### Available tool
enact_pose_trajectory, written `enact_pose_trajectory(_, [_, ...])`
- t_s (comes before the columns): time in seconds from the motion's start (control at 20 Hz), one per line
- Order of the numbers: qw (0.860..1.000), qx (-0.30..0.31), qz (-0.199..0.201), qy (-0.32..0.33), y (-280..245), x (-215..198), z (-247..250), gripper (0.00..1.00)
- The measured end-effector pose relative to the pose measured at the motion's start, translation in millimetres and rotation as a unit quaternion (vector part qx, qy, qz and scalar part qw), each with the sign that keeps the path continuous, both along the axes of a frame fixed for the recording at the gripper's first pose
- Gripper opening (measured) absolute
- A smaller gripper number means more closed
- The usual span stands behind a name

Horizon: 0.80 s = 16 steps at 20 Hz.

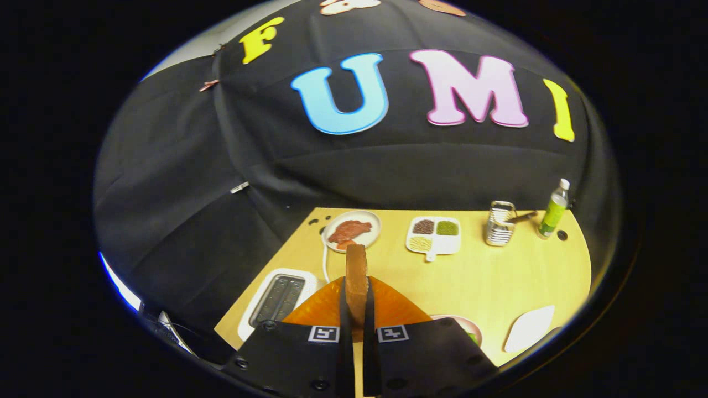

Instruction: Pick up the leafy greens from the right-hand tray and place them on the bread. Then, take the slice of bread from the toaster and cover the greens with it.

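Hand-held gripper (357, 326) closed narrow on a slice of bread (357, 276), both fingers pressing its flat sides, slice held upright and edge-on, sticking up beyond the fingertips. Raised above a pale wooden surface (498, 276). Directly beneath and behind the slice, an orange plate (395, 304), partly hidden by the fingers; cannot tell what lies on it. Just left of the orange plate, a white toaster (276, 301), its two dark slots showing no bread. Just right of the fingers, the rim of a pinkish tray (467, 326) with a small patch of leafy greens (472, 336) peeking at its edge, mostly covered by the gripper body. Farther right, near the surface edge, a white plate (529, 327). Beyond the slice, toward the black cloth wall, a round white plate holding reddish-brown meat (349, 231). To its right, a white divided dish (434, 236) with a handle, three compartments: dark brown grains, green, and yellowish-green contents. Farther right again, an upright metal grater (499, 223) with a dark handle poking sideways, and beside it a bottle (554, 210) with a green label and white cap, standing upright at the far corner.
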State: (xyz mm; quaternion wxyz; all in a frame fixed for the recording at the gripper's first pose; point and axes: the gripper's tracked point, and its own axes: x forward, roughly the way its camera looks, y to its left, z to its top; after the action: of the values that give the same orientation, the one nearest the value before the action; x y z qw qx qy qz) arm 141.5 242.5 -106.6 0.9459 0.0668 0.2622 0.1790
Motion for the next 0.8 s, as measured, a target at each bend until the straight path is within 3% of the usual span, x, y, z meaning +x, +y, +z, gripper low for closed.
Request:
enact_pose_trajectory(0.3, [0.996,0.036,-0.033,0.071,-62,-4,-58,0.1])
enact_pose_trajectory(0.8, [0.98,0.087,-0.042,0.177,-89,-19,-149,0.1])
